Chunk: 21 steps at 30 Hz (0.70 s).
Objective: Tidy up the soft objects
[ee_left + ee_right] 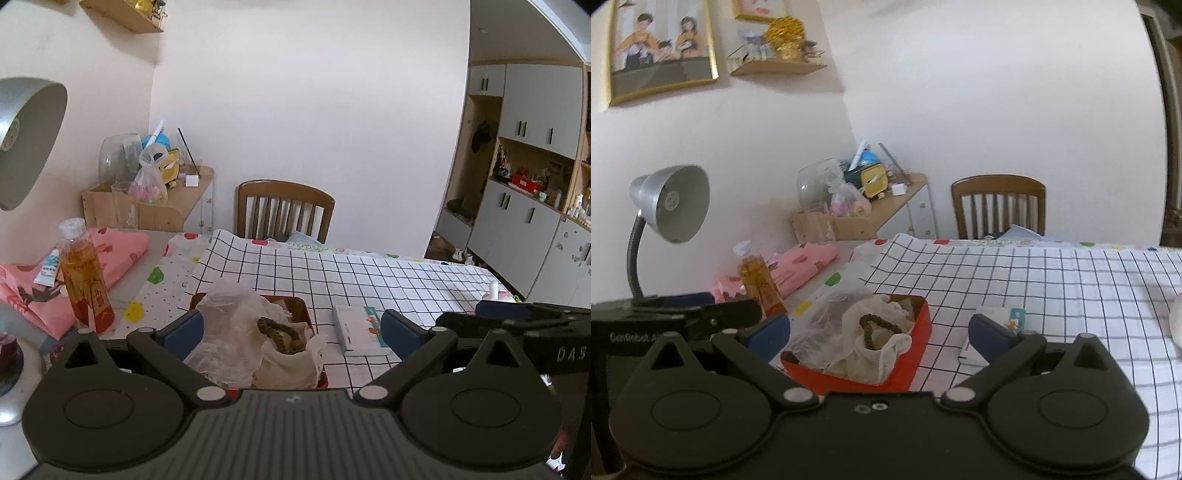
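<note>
Both tongs hang spread wide and grip nothing. The left tongs (291,328) hover low over the bench (388,280), which wears a black-grid white cloth, and between their blue fingers (184,328) lies the red tray (301,304). In the tray sit crumpled clear plastic bags (229,325) and a white bag (288,365), with a brown beaded string (275,332) looped on top. Just inside the right finger lies a small white box (356,330) with a teal and orange print. Left of these tongs stands an amber drink bottle (86,280), upright, beside a folded pink cloth (118,247) and a small tube (50,267).

The right tongs (881,332) frame the same tray (916,332) from its right, the bags (827,325) heaped inside, the box (997,321) partly hidden behind their right finger. The left tongs' dark body shows at their left edge, below a silver desk lamp (674,203).
</note>
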Each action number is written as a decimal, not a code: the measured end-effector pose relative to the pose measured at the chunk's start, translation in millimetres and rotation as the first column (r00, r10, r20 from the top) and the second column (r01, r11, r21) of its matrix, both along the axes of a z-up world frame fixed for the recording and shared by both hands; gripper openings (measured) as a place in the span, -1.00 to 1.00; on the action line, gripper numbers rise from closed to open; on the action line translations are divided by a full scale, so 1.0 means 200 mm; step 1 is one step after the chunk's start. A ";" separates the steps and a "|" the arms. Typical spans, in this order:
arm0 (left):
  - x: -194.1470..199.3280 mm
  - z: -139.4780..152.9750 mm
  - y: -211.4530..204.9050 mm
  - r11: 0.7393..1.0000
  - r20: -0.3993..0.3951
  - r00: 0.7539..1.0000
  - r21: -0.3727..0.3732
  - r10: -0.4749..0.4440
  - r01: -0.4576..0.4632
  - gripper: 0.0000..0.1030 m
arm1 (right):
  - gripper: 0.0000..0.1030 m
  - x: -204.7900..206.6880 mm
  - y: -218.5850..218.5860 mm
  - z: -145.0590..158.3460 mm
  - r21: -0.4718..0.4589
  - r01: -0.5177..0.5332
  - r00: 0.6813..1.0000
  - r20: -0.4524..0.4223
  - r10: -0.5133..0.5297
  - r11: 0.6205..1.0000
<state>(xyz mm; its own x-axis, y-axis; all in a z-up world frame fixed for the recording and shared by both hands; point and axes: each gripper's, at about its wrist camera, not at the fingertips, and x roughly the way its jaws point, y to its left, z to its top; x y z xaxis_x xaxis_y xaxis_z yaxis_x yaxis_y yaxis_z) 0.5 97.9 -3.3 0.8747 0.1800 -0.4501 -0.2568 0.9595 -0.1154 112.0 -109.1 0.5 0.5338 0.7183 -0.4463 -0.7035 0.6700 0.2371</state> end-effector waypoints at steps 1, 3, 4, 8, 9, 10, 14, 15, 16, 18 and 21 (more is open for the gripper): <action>0.00 0.00 -0.01 1.000 0.002 1.000 0.011 0.001 -0.001 0.99 | 1.00 -0.01 -0.01 0.00 0.011 0.014 1.000 0.000 -0.014 1.000; -0.01 0.02 -0.03 1.000 0.006 1.000 0.027 0.001 -0.001 0.99 | 1.00 -0.02 -0.03 0.01 0.027 0.032 0.999 0.004 -0.033 0.999; -0.02 0.02 -0.03 1.000 0.010 1.000 0.027 -0.002 0.002 0.99 | 1.00 -0.02 -0.03 0.01 0.025 0.037 0.999 0.005 -0.037 0.999; -0.03 0.03 -0.03 1.000 0.020 1.000 -0.004 0.008 -0.008 0.99 | 1.00 -0.04 -0.03 0.03 0.011 0.038 0.999 0.013 -0.038 0.999; -0.03 0.03 -0.02 1.000 0.018 1.000 -0.006 0.012 -0.012 0.99 | 1.00 -0.04 -0.03 0.03 0.011 0.038 0.999 0.013 -0.038 0.999; -0.03 0.04 -0.03 1.000 0.019 1.000 -0.004 0.014 -0.014 0.99 | 1.00 -0.04 -0.03 0.03 0.011 0.038 0.999 0.013 -0.038 0.999; -0.05 0.05 -0.04 0.999 0.026 0.999 0.017 0.027 -0.027 0.99 | 1.00 -0.06 -0.03 0.04 0.012 0.038 0.999 0.022 -0.039 0.999; -0.05 0.05 -0.05 0.999 0.023 0.999 0.023 0.033 -0.034 0.99 | 1.00 -0.06 -0.03 0.04 0.012 0.037 0.999 0.023 -0.037 0.999; -0.05 0.05 -0.05 0.999 0.021 0.999 0.028 0.040 -0.041 0.99 | 1.00 -0.06 -0.04 0.04 0.012 0.038 0.999 0.024 -0.038 0.999; -0.05 0.06 -0.06 0.999 0.018 0.999 0.034 0.041 -0.042 0.99 | 1.00 -0.07 -0.04 0.04 0.010 0.038 0.999 0.027 -0.039 0.999; -0.06 0.06 -0.06 0.998 0.023 0.999 0.040 0.045 -0.046 0.99 | 1.00 -0.07 -0.04 0.04 0.008 0.040 0.999 0.027 -0.040 0.999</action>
<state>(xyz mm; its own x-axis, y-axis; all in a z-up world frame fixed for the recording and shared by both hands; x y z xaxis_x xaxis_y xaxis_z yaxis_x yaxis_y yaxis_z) -11.4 85.4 9.3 0.8748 0.2373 -0.4223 -0.2978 0.9511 -0.0824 97.7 -116.4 9.3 0.5738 0.6995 -0.4260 -0.6826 0.6959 0.2232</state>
